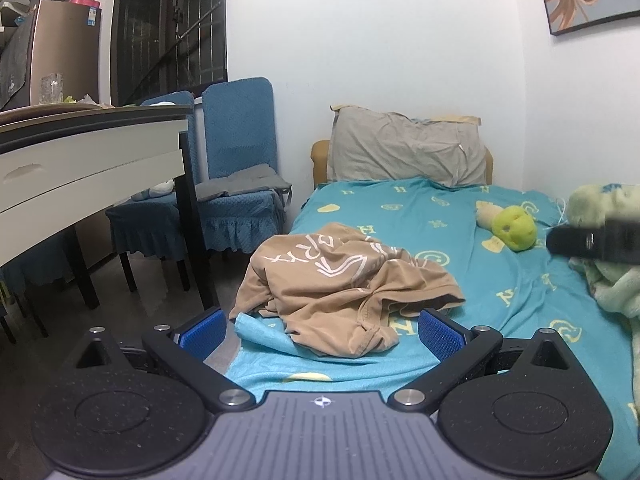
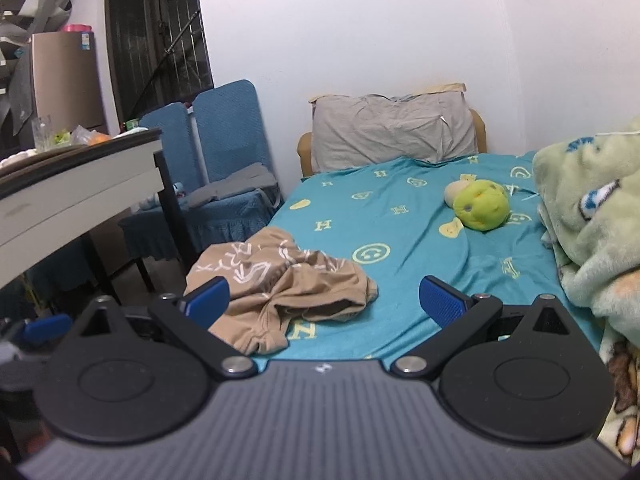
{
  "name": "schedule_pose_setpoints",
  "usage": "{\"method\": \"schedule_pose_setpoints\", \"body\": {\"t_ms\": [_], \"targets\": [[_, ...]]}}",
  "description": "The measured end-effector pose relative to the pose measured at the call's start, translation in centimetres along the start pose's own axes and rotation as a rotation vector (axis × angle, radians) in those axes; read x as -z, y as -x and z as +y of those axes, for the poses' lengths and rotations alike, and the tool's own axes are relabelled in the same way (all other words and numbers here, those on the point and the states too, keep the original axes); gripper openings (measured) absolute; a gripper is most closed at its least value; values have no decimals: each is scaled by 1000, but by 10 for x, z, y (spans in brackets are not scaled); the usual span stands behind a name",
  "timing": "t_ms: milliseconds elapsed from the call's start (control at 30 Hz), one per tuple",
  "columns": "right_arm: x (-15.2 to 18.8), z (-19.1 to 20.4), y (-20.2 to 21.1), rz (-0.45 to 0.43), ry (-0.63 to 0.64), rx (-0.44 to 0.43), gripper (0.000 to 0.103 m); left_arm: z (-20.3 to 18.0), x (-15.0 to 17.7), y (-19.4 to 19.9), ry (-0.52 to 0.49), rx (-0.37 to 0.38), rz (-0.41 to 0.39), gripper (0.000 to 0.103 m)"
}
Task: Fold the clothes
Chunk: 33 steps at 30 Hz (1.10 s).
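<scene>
A bed [image 2: 400,216] carries everything here, covered by a teal sheet [image 1: 420,216] printed with yellow letters and smiley faces. Near its left edge lies a crumpled tan garment [image 1: 344,280] with white lettering — part of it hangs over the side. At the head, a grey pillow [image 1: 404,152] leans against the wall. A green plush toy [image 2: 482,206] rests further right, and a pale green fleece blanket [image 2: 592,224] — possibly bunched over something — is heaped along the right side.
</scene>
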State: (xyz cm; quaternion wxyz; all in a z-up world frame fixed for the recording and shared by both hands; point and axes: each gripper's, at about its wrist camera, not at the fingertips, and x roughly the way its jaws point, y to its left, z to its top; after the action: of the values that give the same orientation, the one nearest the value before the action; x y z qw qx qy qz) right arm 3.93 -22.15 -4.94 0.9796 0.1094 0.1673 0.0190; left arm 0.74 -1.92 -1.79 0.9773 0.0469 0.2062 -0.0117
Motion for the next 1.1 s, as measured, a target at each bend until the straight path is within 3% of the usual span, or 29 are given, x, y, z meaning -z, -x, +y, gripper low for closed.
{"method": "schedule_pose_setpoints", "body": {"t_ms": [300, 467, 633, 833, 900, 1033, 1100], "targets": [[-45, -12, -32, 63, -41, 18, 103, -19, 4, -45, -89, 16, 124, 103], [-29, -28, -59, 110, -44, 43, 103, -31, 0, -89, -156, 32, 212, 103], [-7, -52, -86, 200, -135, 53, 103, -40, -5, -144, -310, 68, 265, 98], [4, -64, -119, 230, -191, 15, 103, -54, 21, -192, -534, 185, 268, 87], [12, -66, -131, 248, -200, 7, 102, -57, 35, -206, -577, 239, 292, 77], [26, -69, -154, 285, -202, 1, 100, -60, 40, -223, -545, 269, 256, 72], [30, -70, -164, 297, -196, 3, 100, -64, 38, -231, -536, 271, 253, 58]]}}
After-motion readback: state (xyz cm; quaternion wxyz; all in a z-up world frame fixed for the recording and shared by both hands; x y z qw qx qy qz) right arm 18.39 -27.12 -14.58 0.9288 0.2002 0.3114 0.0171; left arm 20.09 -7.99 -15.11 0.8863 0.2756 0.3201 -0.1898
